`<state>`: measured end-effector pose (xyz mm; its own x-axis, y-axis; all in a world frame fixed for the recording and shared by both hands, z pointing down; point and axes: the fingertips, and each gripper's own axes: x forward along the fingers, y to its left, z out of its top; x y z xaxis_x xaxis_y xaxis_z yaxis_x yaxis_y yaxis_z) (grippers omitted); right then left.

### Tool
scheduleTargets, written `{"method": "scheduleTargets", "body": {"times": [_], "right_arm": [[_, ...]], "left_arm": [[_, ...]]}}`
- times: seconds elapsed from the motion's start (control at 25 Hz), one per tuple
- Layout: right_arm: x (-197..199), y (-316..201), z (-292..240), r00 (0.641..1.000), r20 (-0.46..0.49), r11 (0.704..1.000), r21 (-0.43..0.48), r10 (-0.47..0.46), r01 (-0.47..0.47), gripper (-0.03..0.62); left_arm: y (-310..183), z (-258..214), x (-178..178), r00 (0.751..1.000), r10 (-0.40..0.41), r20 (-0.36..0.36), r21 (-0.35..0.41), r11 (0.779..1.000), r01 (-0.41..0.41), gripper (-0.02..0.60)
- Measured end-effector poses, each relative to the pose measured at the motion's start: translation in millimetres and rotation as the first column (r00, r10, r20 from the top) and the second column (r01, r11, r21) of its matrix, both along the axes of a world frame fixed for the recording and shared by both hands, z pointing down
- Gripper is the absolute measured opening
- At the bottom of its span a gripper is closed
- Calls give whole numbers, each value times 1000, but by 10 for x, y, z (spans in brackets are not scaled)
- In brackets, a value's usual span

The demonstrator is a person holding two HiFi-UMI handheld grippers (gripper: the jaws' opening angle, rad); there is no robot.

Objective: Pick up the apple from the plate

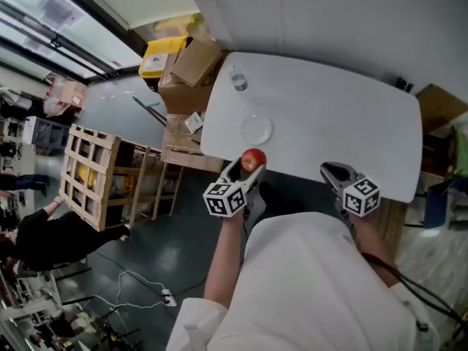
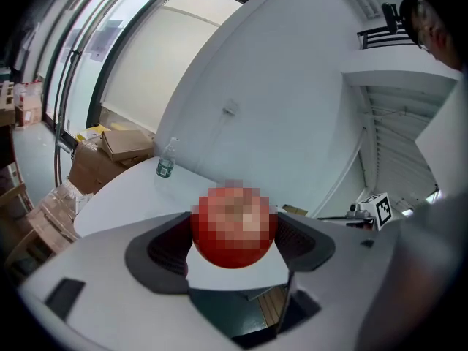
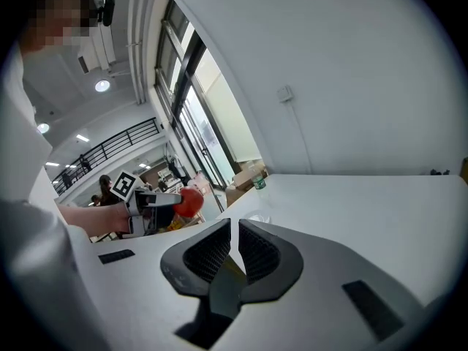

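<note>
While the left gripper [image 2: 234, 234] held the apple [image 1: 253, 158] between its jaws, clear of the plate [image 1: 256, 130] near the bench [image 1: 329, 115] edge, the right gripper [image 3: 234, 251] hung empty, jaws nearly closed — any slackened squeeze could drop the round fruit floorward.

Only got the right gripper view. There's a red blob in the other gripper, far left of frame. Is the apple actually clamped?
Observer: Yes. The left gripper view shows the apple pinched between both pads of the left gripper.
Operator: Off the plate?
Observer: In the head view the plate is bare. The apple is held at the near edge of the table, clear of the plate.
Operator: Where's my gripper relative to it?
Observer: The right gripper is further right along that same edge, apart from the apple.
</note>
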<state>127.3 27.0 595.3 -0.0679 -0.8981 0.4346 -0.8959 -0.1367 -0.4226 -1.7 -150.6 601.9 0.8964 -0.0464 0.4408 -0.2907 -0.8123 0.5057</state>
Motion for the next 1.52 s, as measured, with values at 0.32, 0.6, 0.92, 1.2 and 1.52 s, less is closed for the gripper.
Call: {"method": "scheduleTargets", "body": {"times": [0.32,0.6,0.92,1.2,1.52], "right_arm": [[-288,208,69,997,5,997,9,-73,73,54],[-582,208,37,995,-7,995,26,-96,96,54],[-876,74,-97,994,-51,994,47,-101,104,54],[-1022,-24,-117,996,-55,996,64,-66,69,52],[-993,-89,-152,997,-60,997,66,-41,45,52]], "left_arm": [[325,-309,-383,996,-64,-68,-4,998,64,353],[470,-367,-800,994,-82,-71,2,997,83,353],[513,-446,-1132,995,-35,-96,6,999,36,353],[396,-433,-1303,994,-16,-111,1,1000,17,353],[286,-452,-1331,993,-12,-120,-4,1000,11,353]]}}
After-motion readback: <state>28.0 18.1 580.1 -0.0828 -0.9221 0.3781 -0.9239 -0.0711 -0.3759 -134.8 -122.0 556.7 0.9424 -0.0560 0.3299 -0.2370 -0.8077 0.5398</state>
